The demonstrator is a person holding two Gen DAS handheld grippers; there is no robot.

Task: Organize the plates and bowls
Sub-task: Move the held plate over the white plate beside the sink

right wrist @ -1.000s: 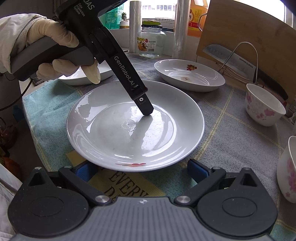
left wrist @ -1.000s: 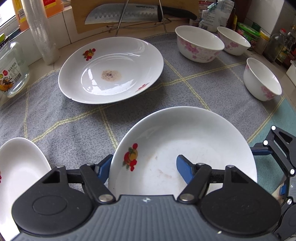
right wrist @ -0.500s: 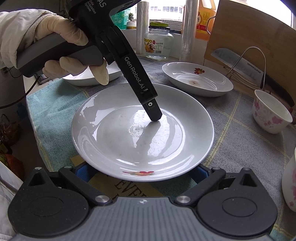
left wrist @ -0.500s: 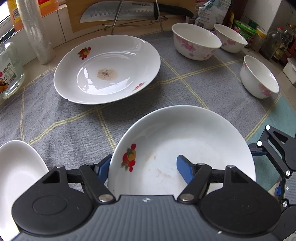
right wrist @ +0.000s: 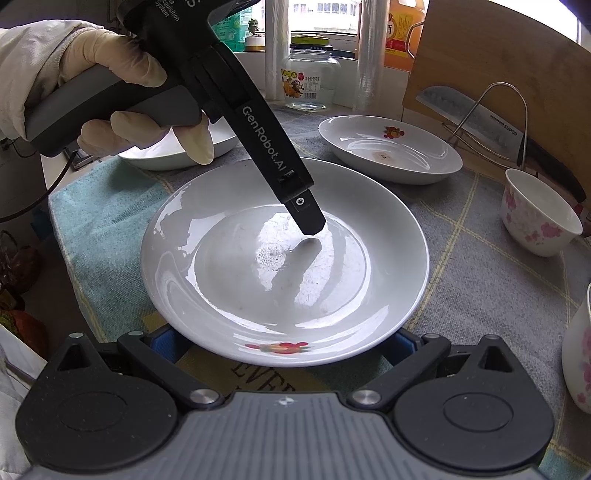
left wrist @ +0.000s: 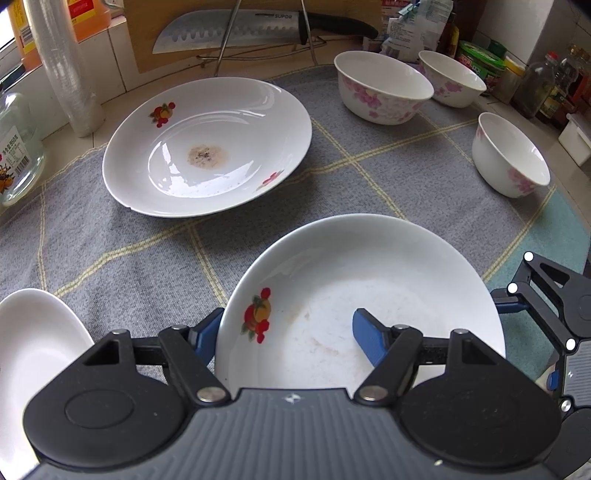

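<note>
left claw [left wrist: 284, 334] clamped on near plate's [left wrist: 369, 280] rim at 6 o'clock | left view only: three bowls [left wrist: 384, 86] at 1–2 o'clock | right view only: gloved hand [right wrist: 110, 92] | right claw [right wrist: 284, 341] spread wide under plate edge | stained plate [left wrist: 207, 147] at 11 o'clock on counter

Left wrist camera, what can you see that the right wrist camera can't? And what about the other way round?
Only the left wrist camera shows the bottles in the far corner and the green-lidded tub. Only the right wrist camera shows the gloved hand on a grey handle, and the window. Both show the left gripper shut on the near plate, the stained plate behind it, the knife and the glass jar.
</note>
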